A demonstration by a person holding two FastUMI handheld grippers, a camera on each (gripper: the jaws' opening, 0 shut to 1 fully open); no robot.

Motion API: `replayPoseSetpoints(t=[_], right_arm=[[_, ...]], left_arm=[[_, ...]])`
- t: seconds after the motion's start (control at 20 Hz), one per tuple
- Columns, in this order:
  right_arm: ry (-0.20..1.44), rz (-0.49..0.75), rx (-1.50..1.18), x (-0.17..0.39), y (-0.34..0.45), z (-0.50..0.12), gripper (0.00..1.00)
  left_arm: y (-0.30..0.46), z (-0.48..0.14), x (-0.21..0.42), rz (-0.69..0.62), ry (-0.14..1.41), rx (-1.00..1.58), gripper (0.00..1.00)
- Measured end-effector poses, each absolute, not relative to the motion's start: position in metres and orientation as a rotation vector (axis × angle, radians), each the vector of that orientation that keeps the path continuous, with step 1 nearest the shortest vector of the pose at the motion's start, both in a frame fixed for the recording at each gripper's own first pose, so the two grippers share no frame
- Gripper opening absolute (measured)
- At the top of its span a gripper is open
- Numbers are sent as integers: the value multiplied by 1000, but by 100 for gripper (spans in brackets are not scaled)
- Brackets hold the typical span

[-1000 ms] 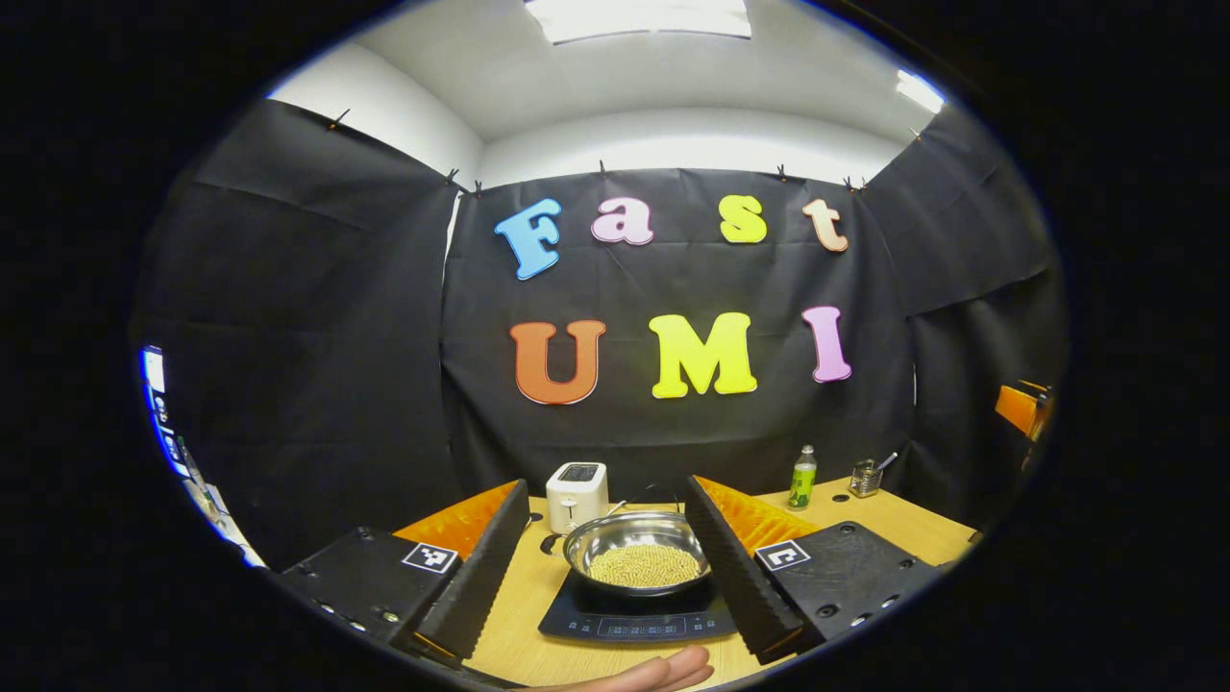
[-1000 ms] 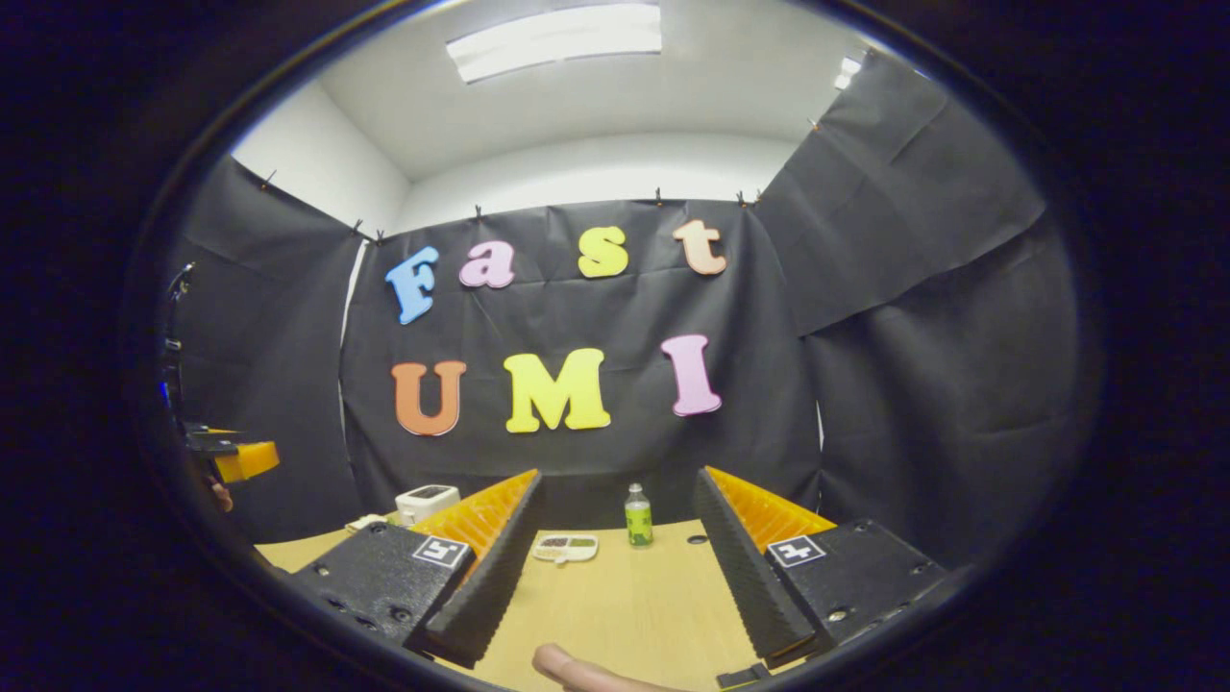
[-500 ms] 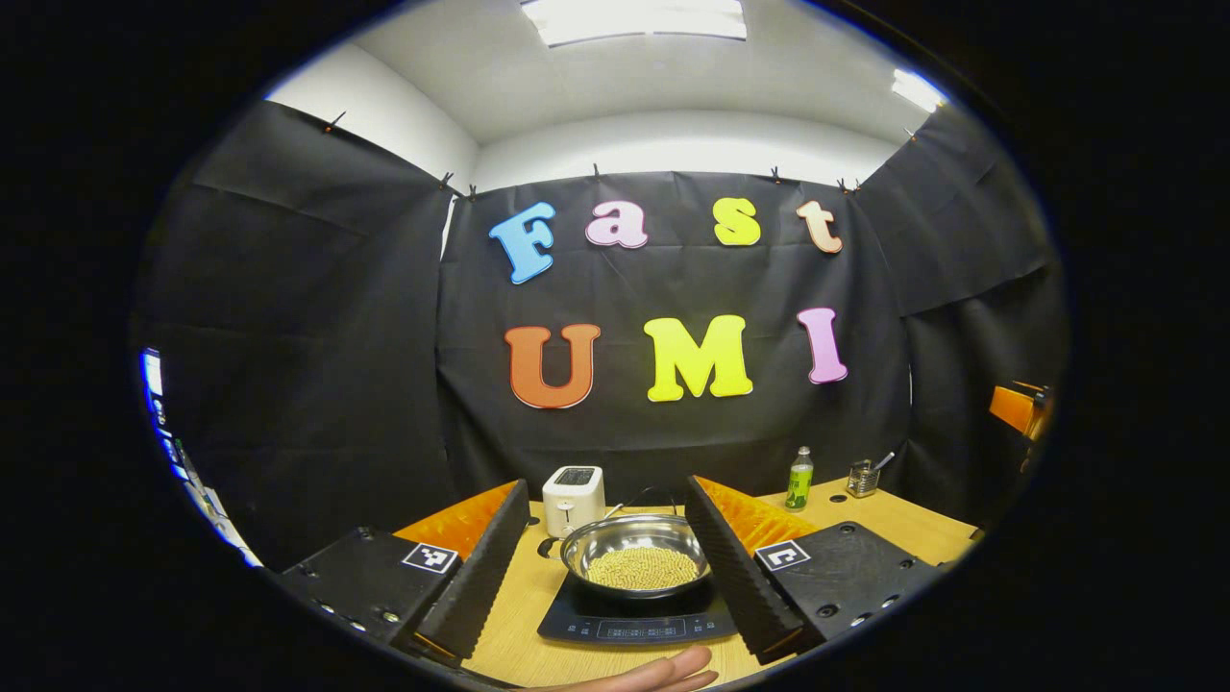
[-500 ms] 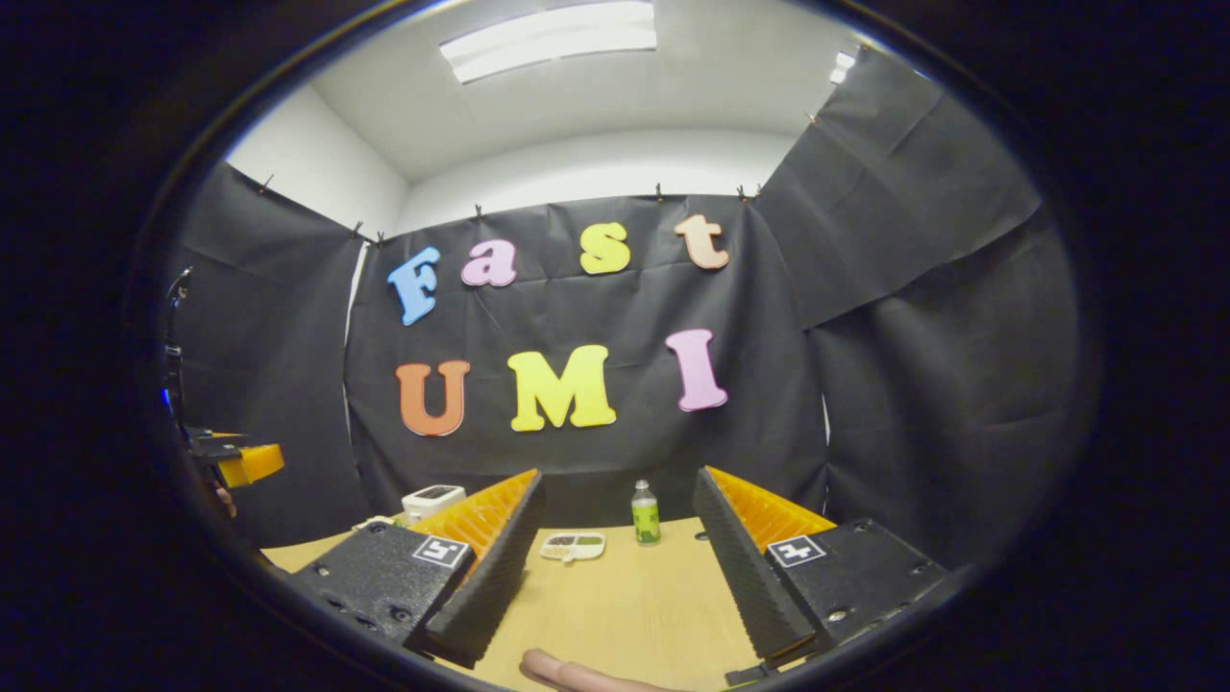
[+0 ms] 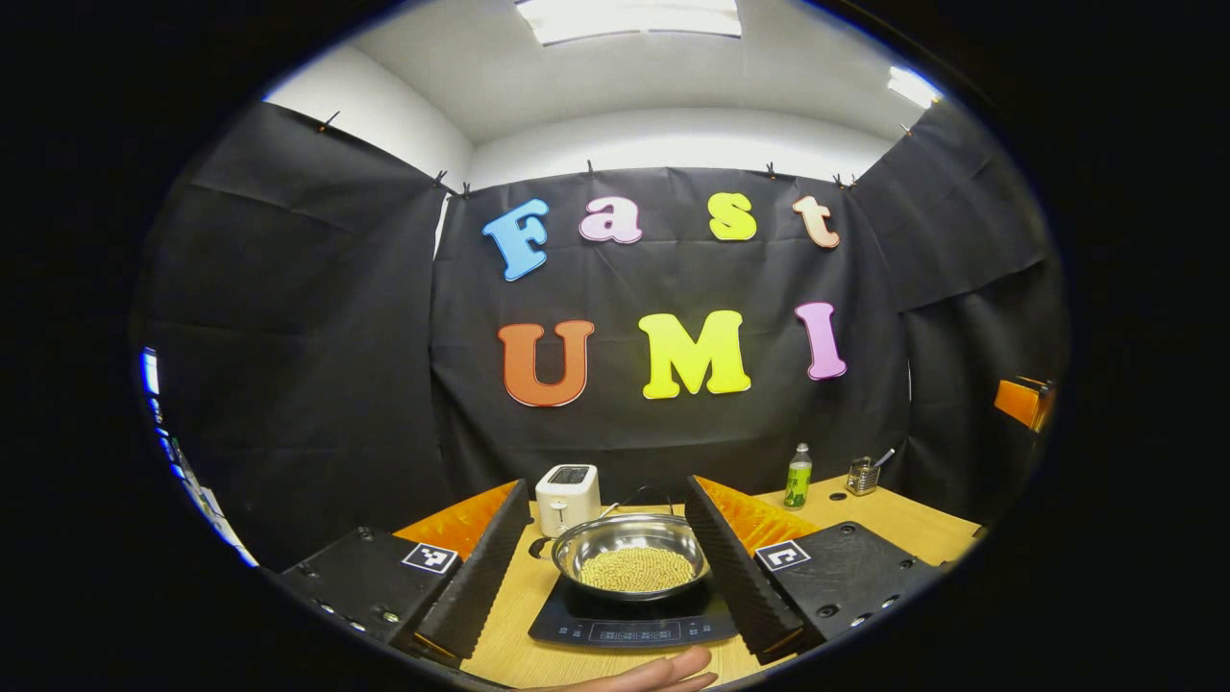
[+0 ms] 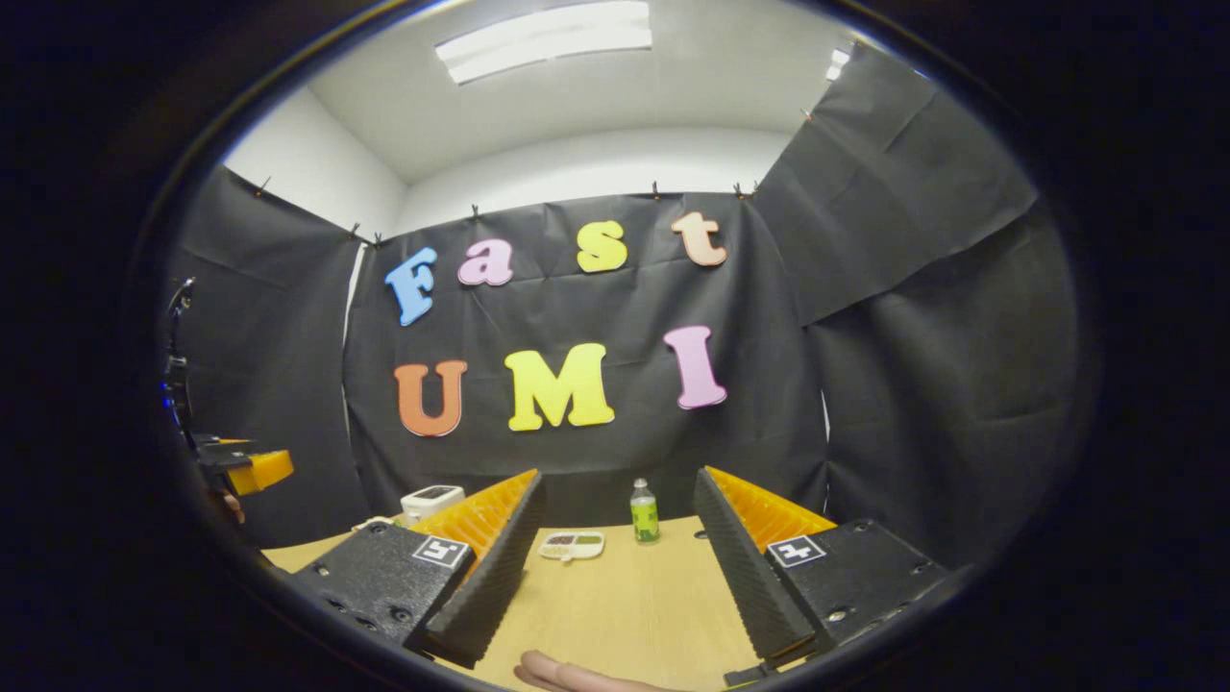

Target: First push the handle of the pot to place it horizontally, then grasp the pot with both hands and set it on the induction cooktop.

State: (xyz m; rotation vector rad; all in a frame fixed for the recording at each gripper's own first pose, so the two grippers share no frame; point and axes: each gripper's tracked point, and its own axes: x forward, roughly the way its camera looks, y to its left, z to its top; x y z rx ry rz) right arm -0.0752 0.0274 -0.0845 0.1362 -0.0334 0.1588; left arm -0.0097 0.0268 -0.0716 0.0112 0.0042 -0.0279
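Polished steel formed the pot (image 5: 631, 550), a wide, shallow vessel that sat on the induction cooktop (image 5: 629, 620) directly ahead of the left gripper (image 5: 607, 562), framed between its two spread fingers with nothing clamped. We saw a bed of small pale grains (image 5: 636, 568) covering the pot's floor. The right gripper (image 6: 615, 577) was likewise spread wide and empty, facing bare table (image 6: 625, 605), with a green bottle (image 6: 644, 512) and a small compartment dish (image 6: 572, 545) well ahead of it. The other gripper appeared at the far left edge of the right gripper view.

We judged the pot rigid and moderately heavy for its size, the grain adding loose, shifting mass. The smooth metal wall would be slippery under the fingers, so a pinch on the rolled rim, one gripper on each opposite side, would serve better than any grip on the curved body. A small loop on the near-left of the rim (image 5: 544, 546) was probably the handle, though the view was too small to confirm its orientation. Tilting would send the grain sliding to one side, so both grippers would need to hold level. A toaster (image 5: 567, 498) stood just behind the pot, leaving limited clearance on the far side. From the pot's position on the cooktop, we judged the placement essentially complete.
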Motion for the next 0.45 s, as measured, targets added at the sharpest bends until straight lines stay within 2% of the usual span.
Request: replayPoseSetpoints(t=[0.45], right_arm=[[-45,185,149,-73,32,-88,96]], left_arm=[[22,-69,-8,-35,-9,-10,96]])
